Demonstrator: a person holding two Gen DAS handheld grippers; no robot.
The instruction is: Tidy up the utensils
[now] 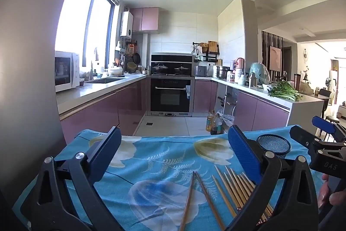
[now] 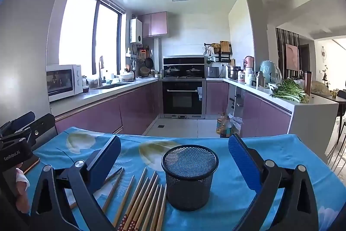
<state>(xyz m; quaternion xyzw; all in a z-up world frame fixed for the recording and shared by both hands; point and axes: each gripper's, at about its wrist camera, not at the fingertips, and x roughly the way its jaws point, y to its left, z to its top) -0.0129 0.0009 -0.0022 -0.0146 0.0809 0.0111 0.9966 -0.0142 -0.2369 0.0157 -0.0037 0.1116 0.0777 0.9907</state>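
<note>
Table under a blue flowered cloth. Left gripper and right gripper both spread wide, nothing between the fingers. Black mesh cup upright ahead of the right gripper; chopsticks lie loose on the cloth at its 9 o'clock, two crossed apart. Beyond the far table edge, at 12 o'clock, open kitchen floor.

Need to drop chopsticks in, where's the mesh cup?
Right wrist view: mesh cup stands upright on the blue cloth, just right of the chopsticks.
</note>
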